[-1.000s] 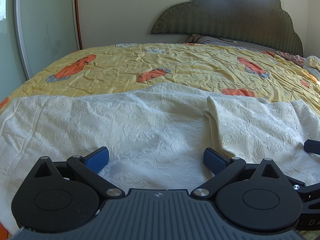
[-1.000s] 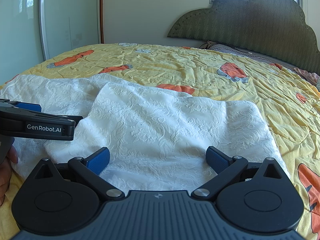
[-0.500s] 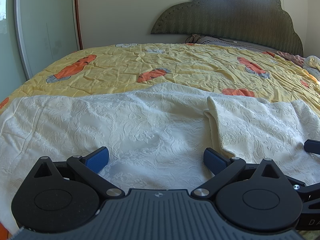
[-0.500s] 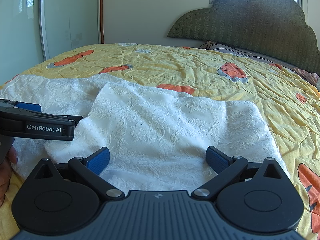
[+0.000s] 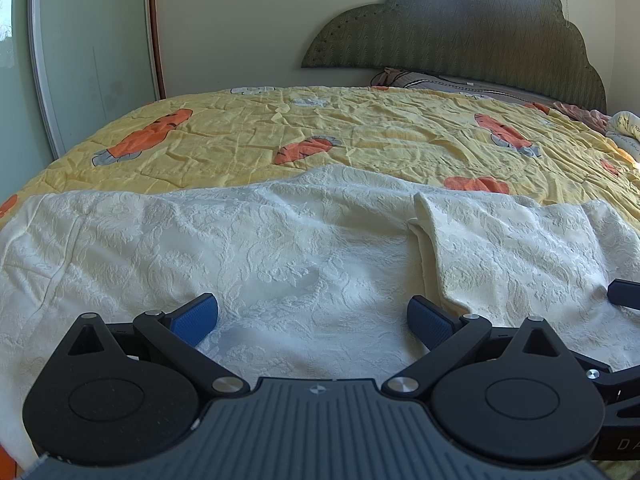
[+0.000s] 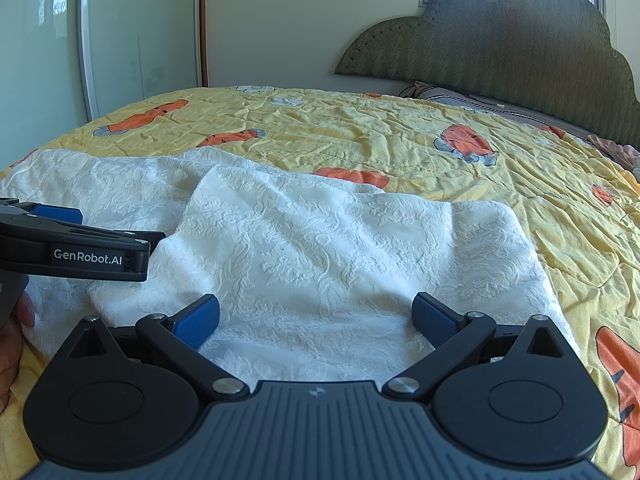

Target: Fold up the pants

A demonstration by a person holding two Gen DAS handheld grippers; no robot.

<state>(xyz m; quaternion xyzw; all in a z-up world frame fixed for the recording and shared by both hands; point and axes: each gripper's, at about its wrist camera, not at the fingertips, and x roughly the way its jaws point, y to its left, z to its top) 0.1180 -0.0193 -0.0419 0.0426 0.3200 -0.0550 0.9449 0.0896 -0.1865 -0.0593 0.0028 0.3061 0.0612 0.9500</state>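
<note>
White embossed pants point(image 5: 280, 248) lie flat across the near part of the bed, with one part folded over on the right point(image 6: 340, 248). My left gripper point(image 5: 312, 320) is open, low over the pants' near edge, nothing between its blue pads. My right gripper point(image 6: 316, 318) is open too, over the folded-over part, holding nothing. The left gripper's body shows at the left of the right wrist view point(image 6: 72, 252). A blue fingertip of the right gripper point(image 5: 624, 296) shows at the right edge of the left wrist view.
The bed has a yellow quilt with orange carrot prints point(image 5: 360, 136). A dark green scalloped headboard point(image 6: 500, 48) and pillows stand at the far end. A sliding glass wardrobe door point(image 5: 92, 52) is at the left. Crumpled bedding point(image 5: 624, 128) lies at the far right.
</note>
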